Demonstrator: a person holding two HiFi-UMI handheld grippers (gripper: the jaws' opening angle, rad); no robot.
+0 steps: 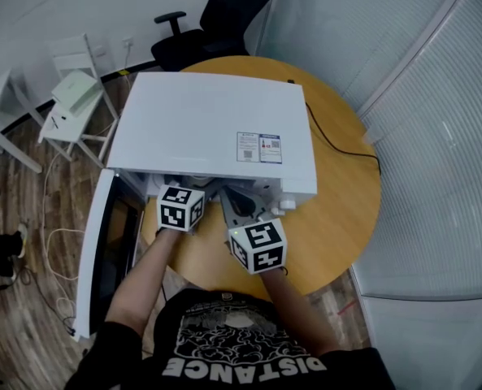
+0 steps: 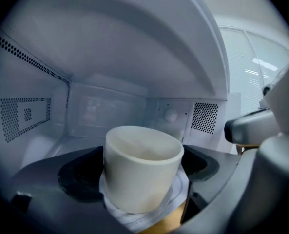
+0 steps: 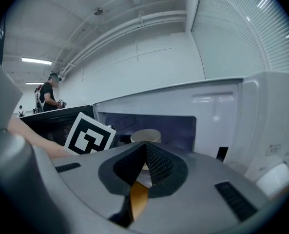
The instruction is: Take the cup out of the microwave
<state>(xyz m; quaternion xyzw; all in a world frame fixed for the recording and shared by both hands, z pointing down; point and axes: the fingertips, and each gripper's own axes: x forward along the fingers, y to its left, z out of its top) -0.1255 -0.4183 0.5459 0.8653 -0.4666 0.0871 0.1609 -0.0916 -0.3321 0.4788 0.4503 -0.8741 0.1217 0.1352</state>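
**A:** Which step is this?

**B:** The reach, as I judge it. The left gripper point(image 2: 140, 182) is inside the microwave point(image 1: 216, 120) with its jaws spread wide. The cup point(image 2: 140, 152) stands upright between them on a pale ribbed plate point(image 2: 129, 217). The pads don't look to be pressing it, so nothing is held.

**A:** And the other one?

**B:** The right gripper point(image 3: 145, 149) hangs just outside the opening, jaws together on nothing (it looks in at the cup from the near right).

**A:** What does the next move call for?

**B:** Closing evenly on the cup's wall. Then a small lift and a level draw toward the near side, clear of the cavity roof and of the door point(image 1: 102, 250), which hangs open to the left.

**A:** What is it all on?

**B:** A round wooden tabletop point(image 1: 338, 210). The microwave takes up much of it, and a black cable point(image 1: 342, 149) trails off to the right. Around it are a wood floor point(image 1: 21, 218), a black office chair point(image 1: 216, 15) on the far side and white blinds point(image 1: 436, 128) to the right, with a person point(image 3: 48, 94) standing far off
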